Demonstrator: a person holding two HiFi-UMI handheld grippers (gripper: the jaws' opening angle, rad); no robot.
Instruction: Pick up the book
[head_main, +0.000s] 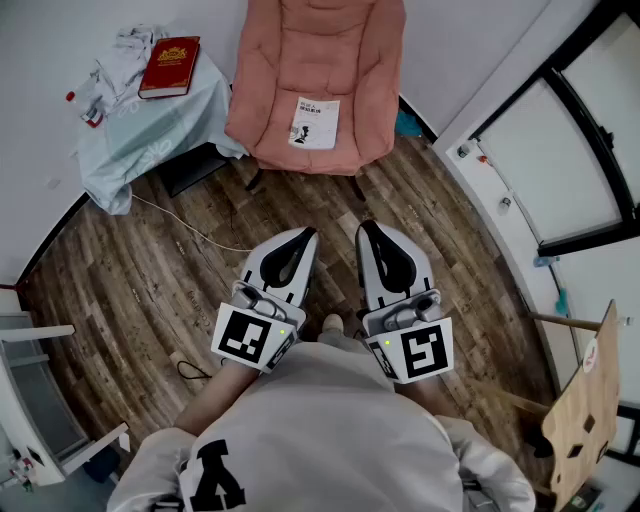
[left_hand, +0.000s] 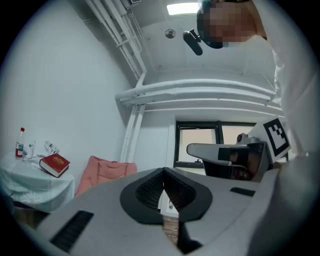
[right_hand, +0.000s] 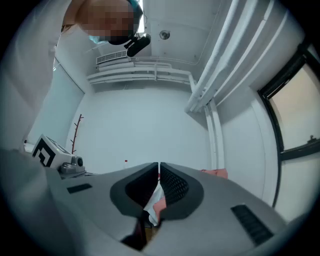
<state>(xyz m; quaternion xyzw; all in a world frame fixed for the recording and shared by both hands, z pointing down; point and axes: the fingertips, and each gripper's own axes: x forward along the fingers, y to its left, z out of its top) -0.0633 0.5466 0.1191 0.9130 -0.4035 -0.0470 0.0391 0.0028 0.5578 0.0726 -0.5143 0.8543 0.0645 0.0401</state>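
Note:
A white book (head_main: 315, 123) lies flat on the seat of a pink armchair (head_main: 330, 70) at the far side of the room. A red book (head_main: 170, 66) lies on a side table under a pale cloth (head_main: 140, 130); it also shows as the red book (left_hand: 54, 164) in the left gripper view. My left gripper (head_main: 305, 235) and right gripper (head_main: 366, 228) are held side by side close to my body, well short of the chair. Both are shut, jaws together, with nothing in them. They point level toward the chair.
A black base and a white cable (head_main: 190, 232) lie on the wooden floor (head_main: 150, 290) beside the table. A white window wall (head_main: 520, 180) runs down the right. A wooden chair (head_main: 580, 400) stands at the lower right, a white shelf unit (head_main: 30, 400) at the lower left.

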